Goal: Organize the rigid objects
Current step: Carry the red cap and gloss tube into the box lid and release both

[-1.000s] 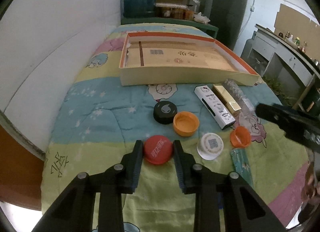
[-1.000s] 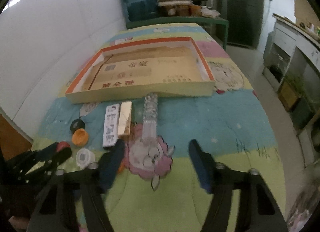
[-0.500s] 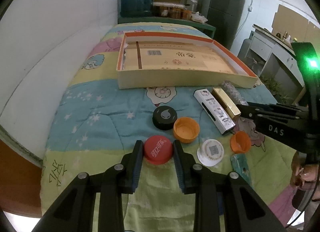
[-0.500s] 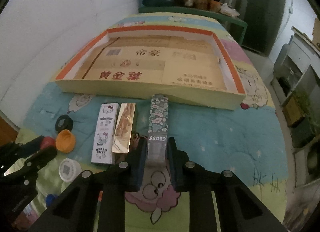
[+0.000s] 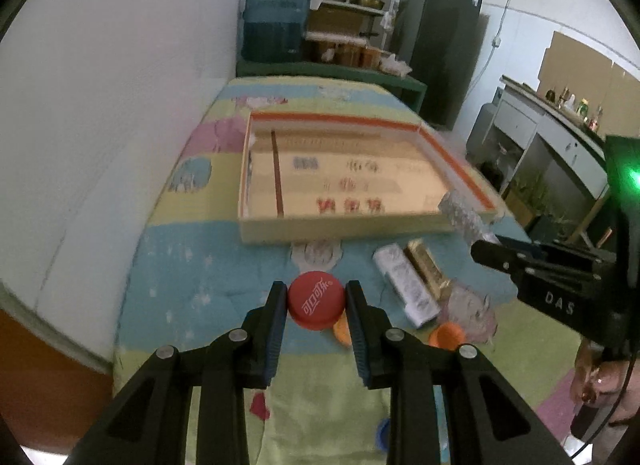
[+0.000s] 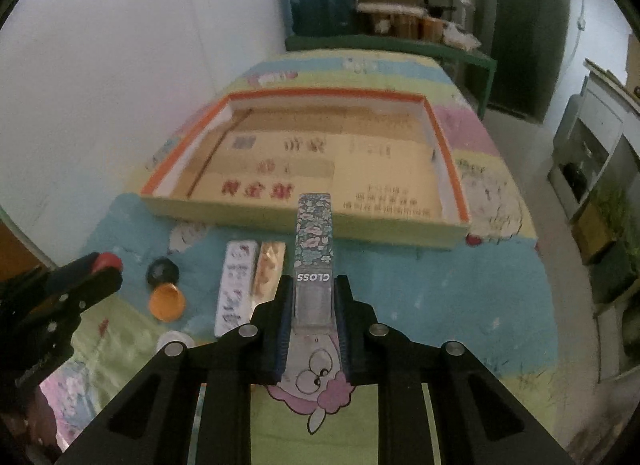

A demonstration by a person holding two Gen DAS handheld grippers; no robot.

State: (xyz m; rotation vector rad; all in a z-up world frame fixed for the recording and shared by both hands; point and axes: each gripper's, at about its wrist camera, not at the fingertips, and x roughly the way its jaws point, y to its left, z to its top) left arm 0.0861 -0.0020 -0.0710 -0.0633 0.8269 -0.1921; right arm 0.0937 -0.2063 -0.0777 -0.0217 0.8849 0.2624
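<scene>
Left gripper point(image 5: 317, 305) clamped on round red plastic bottle cap point(image 5: 317, 303), white script on top, raised off the cartoon-print quilt point(image 5: 192, 297). Right gripper point(image 6: 313, 307) clamped on long floral-patterned box point(image 6: 313, 235), clear end labelled "CLOSS", pointing ahead toward shallow orange-rimmed cardboard tray point(image 6: 448, 169) just beyond.

Place: home room
Near: cartoon-print quilt point(image 5: 192, 265)
Far: water jug point(image 5: 276, 21), pantry shelves point(image 5: 352, 5), dark fridge point(image 5: 440, 45)
Right: cabinet with bottles point(image 5: 560, 125)
</scene>
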